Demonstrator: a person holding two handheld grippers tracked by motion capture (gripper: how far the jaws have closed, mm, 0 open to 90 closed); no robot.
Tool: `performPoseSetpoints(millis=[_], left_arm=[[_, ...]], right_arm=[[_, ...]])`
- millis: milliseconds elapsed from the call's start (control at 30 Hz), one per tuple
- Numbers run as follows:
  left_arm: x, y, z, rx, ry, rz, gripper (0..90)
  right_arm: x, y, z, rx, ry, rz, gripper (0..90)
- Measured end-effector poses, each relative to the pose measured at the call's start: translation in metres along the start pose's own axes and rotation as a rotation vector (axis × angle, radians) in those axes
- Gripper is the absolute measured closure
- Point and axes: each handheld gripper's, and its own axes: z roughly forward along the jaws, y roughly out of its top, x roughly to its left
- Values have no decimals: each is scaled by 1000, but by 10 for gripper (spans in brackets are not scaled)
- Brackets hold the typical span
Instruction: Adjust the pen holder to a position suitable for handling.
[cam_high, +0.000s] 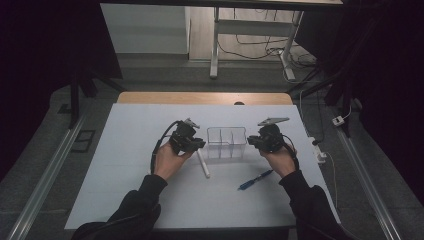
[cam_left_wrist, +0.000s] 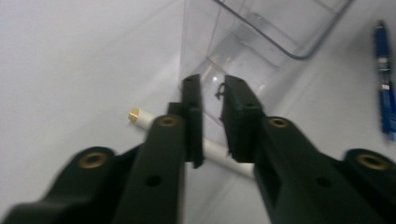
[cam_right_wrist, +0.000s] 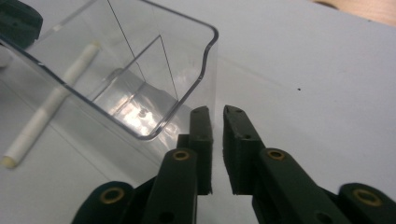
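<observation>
The white pen (cam_high: 203, 163) is left lying on the bench (cam_high: 130, 165) just beside the clear box (cam_high: 227, 142), below the left tongs (cam_left_wrist: 211, 100), narrowly parted and empty. The right tongs (cam_right_wrist: 215, 114), likewise narrow and empty, are kept at the box's other end, apparently to steady it.

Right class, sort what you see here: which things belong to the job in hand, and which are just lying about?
In the job:
clear plastic divided organiser box
white pen
blue pen
left gripper
right gripper

Lying about:
white extension socket at the table edge
metal desk frame behind
</observation>
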Motion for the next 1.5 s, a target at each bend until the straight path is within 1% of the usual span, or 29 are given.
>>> performPoseSetpoints(millis=[33,100,133,167,200,233,267,300,500,567,600,633,667,733,800,867,933,967,1033,1133,1233,1333,1367,1467,1500], left_arm=[[1,-3,-5,-11,-11,-2,742],[1,-9,-14,-26,-14,-4,693],[1,-12,-18,-33,-18,-8,658],[1,-14,-22,-39,-16,-8,658],[1,-16,-26,-45,-15,-6,633],[0,-18,-30,-53,-18,-2,573],[-1,-20,-34,-64,-18,3,573],[-1,-22,-37,-75,-15,8,536],[-5,-37,-58,-131,-24,35,348],[-5,-44,-65,-147,-34,33,282],[-5,-48,-68,-153,-41,29,253],[-5,-52,-72,-160,-41,20,231],[-4,-56,-76,-169,-46,11,219],[-4,-64,-83,-188,-49,-21,202],[-3,-72,-90,-200,-57,-50,197],[-3,-81,-98,-206,-55,-66,154],[-4,-90,-105,-209,-44,-62,108],[-5,-94,-109,-208,-31,-61,90],[-6,-105,-116,-211,-16,-65,46],[-8,-120,-126,-212,-14,-80,22],[-9,-135,-135,-216,-6,-91,6],[-12,-148,-142,-222,5,-88,0],[-13,-152,-144,-220,10,-88,0],[-15,-164,-150,-221,13,-104,0],[-16,-168,-152,-223,16,-111,0]], right_arm=[[0,0,0,0,0,0,798],[-1,-2,-7,-12,12,13,762],[-2,-4,-12,-11,21,18,719],[-2,-4,-12,-11,21,18,719],[-1,-5,-15,-14,26,23,700],[0,-7,-19,-22,40,29,660],[0,-7,-19,-22,40,29,660],[2,-7,-21,-28,44,32,639],[13,-8,-31,-42,56,6,477],[18,-9,-34,-42,56,-1,426],[20,-9,-35,-48,60,3,410],[21,-10,-37,-41,70,1,392],[23,-11,-39,-41,76,0,373],[25,-13,-43,-48,89,8,342],[28,-16,-47,-58,116,28,300],[30,-18,-50,-56,130,35,267],[32,-21,-53,-51,134,31,235],[33,-23,-54,-45,139,33,216],[34,-25,-56,-29,146,31,175],[37,-30,-58,-13,154,9,129],[41,-35,-60,-13,152,-11,84],[45,-39,-62,-12,151,-31,42],[46,-40,-63,-11,152,-39,33],[48,-44,-65,-4,151,-70,18],[49,-45,-65,-4,150,-63,17]])
